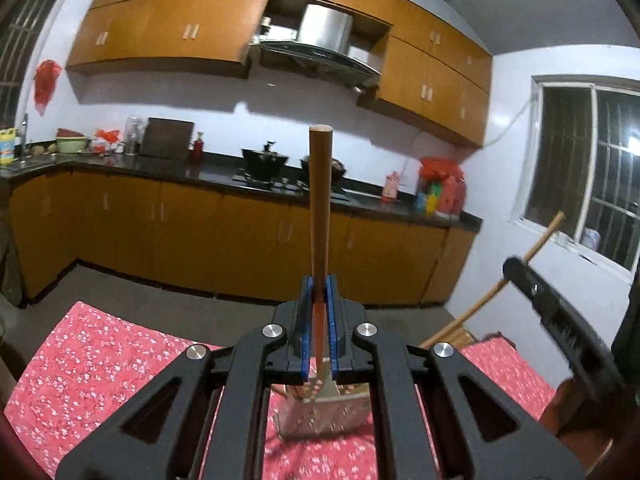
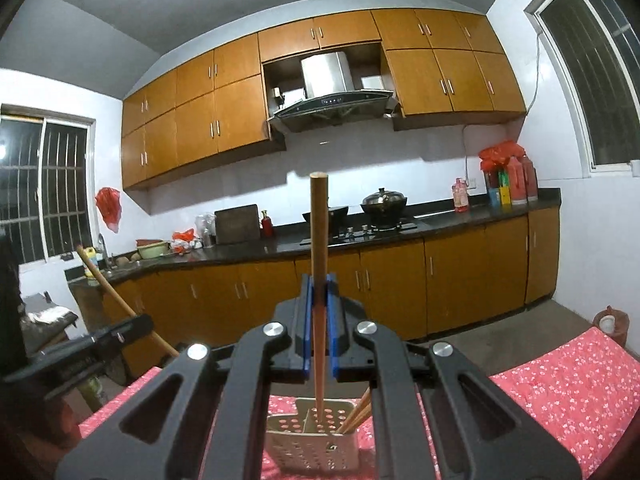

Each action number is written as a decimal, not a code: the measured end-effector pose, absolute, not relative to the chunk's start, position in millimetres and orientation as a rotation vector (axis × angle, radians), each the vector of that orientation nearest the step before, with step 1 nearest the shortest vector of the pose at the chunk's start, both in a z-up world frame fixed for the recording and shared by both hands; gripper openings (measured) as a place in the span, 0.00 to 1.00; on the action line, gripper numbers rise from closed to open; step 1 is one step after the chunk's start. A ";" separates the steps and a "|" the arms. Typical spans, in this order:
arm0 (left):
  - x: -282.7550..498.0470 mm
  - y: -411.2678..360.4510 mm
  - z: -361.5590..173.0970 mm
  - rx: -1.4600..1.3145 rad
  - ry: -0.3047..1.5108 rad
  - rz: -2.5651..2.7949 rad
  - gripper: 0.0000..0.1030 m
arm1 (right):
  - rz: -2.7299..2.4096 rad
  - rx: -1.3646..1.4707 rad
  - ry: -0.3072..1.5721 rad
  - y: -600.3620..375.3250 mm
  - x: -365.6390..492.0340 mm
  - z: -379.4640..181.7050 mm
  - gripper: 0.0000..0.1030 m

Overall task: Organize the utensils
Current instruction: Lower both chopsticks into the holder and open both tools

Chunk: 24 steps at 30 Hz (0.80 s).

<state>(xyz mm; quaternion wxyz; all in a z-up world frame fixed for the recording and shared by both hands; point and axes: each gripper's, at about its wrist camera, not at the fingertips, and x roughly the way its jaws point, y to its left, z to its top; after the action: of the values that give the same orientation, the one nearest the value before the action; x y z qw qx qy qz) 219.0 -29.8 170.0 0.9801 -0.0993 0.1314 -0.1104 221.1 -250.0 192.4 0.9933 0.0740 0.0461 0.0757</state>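
My left gripper (image 1: 319, 284) is shut on a slotted metal turner with a wooden handle (image 1: 320, 200); its handle points up and its blade (image 1: 326, 384) hangs just above the perforated metal utensil holder (image 1: 320, 420). My right gripper (image 2: 319, 284) is shut on a wooden-handled utensil (image 2: 319, 240) held upright, with its lower end inside the utensil holder (image 2: 312, 444). Wooden chopsticks (image 2: 358, 412) lean in the holder's right compartment. The right gripper's body (image 1: 560, 312) shows at the right of the left wrist view.
The holder stands on a table with a red floral cloth (image 1: 100, 368). Beyond it are orange cabinets, a dark counter (image 2: 440, 224) with a stove and pots (image 2: 384, 200), and windows. The other wooden handle (image 2: 120, 296) crosses the left edge.
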 end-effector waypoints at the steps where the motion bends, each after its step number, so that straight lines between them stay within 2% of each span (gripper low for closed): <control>1: 220.6 -30.2 168.8 -0.203 0.263 -0.220 0.07 | 0.153 0.151 0.104 -248.8 225.9 189.2 0.08; 12: 248.1 -49.9 133.0 -0.172 0.373 -0.236 0.07 | 0.175 0.140 0.225 -236.2 260.1 159.2 0.08; 14: 254.6 -52.0 126.6 -0.173 0.418 -0.250 0.07 | 0.183 0.155 0.252 -235.8 262.3 154.7 0.12; 16: 256.5 -51.0 122.5 -0.183 0.438 -0.254 0.08 | 0.185 0.160 0.255 -236.3 260.4 153.9 0.28; 18: 254.0 -47.2 123.3 -0.186 0.431 -0.249 0.19 | 0.185 0.171 0.239 -238.4 254.8 155.8 0.32; 19: 252.6 -44.7 124.6 -0.190 0.423 -0.246 0.32 | 0.185 0.173 0.234 -239.3 252.2 157.0 0.32; 20: 249.4 -41.7 127.3 -0.196 0.408 -0.245 0.37 | 0.185 0.176 0.227 -240.5 249.2 158.9 0.32; 24: 238.2 -37.1 137.3 -0.206 0.377 -0.248 0.38 | 0.183 0.182 0.200 -244.2 234.4 164.9 0.38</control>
<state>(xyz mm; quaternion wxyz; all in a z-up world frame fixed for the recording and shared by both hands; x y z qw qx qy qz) 238.2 -37.1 137.3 0.9694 -0.1020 0.1863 -0.1228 234.4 -244.2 164.9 0.9867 0.0908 0.0998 0.0912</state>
